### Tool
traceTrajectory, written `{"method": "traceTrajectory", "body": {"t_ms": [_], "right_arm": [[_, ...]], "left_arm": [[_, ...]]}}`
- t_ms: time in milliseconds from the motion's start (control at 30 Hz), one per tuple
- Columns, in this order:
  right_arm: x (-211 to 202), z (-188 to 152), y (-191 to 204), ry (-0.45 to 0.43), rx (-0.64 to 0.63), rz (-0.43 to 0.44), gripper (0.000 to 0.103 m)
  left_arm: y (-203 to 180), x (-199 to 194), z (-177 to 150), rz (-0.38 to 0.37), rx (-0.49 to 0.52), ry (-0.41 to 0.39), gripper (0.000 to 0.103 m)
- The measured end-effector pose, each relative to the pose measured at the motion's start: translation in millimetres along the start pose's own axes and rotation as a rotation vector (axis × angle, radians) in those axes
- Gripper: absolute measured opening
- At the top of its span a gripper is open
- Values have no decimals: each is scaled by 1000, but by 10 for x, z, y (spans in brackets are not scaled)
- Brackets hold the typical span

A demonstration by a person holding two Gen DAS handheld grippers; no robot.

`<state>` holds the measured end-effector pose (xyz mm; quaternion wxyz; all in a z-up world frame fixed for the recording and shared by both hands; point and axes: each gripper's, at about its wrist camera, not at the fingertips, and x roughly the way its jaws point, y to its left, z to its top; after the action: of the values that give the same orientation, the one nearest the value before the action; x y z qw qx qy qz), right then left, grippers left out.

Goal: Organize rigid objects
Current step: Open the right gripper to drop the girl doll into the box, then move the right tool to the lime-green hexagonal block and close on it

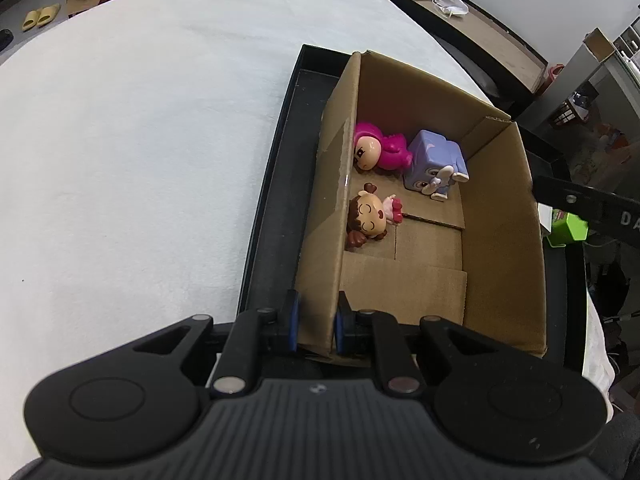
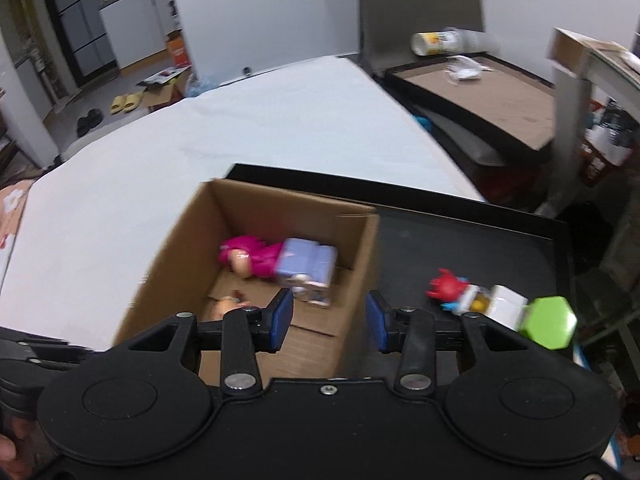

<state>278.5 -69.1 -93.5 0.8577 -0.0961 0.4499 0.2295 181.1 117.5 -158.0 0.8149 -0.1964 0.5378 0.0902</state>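
Three toy figures already lie in the brown cardboard box [image 1: 500,216], whose near left wall the left gripper [image 1: 316,322] pinches, while the right gripper [image 2: 329,316] hangs wide open and empty, and the red crab-like toy [image 2: 446,288] and green hexagonal block [image 2: 550,322] wait on the black tray [image 2: 460,236].

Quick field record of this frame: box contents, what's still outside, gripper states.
container: cardboard box on black tray
in box: pink figure, purple cube toy, brown-haired doll
outside on tray: red-and-white toy, green hexagonal piece
left gripper: shut on the box's near wall
right gripper: open, empty, above box edge
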Motion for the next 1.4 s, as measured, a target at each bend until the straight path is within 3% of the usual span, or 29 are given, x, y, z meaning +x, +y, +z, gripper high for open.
{"method": "traceTrajectory", "body": {"t_ms": [700, 867, 967, 1400], "right_arm": [[40, -361, -1148, -18, 225, -119, 46], [57, -460, -1340, -58, 307, -147, 67], [92, -479, -1464, -66, 374, -145, 67], [488, -445, -1594, -21, 411, -224, 71]], "left_arm": [[-107, 11, -21, 66, 0, -13, 14], [-125, 8, -45, 77, 6, -23, 14], [-145, 6, -31, 87, 11, -19, 14], [-209, 38, -14, 115, 44, -4, 14]]}}
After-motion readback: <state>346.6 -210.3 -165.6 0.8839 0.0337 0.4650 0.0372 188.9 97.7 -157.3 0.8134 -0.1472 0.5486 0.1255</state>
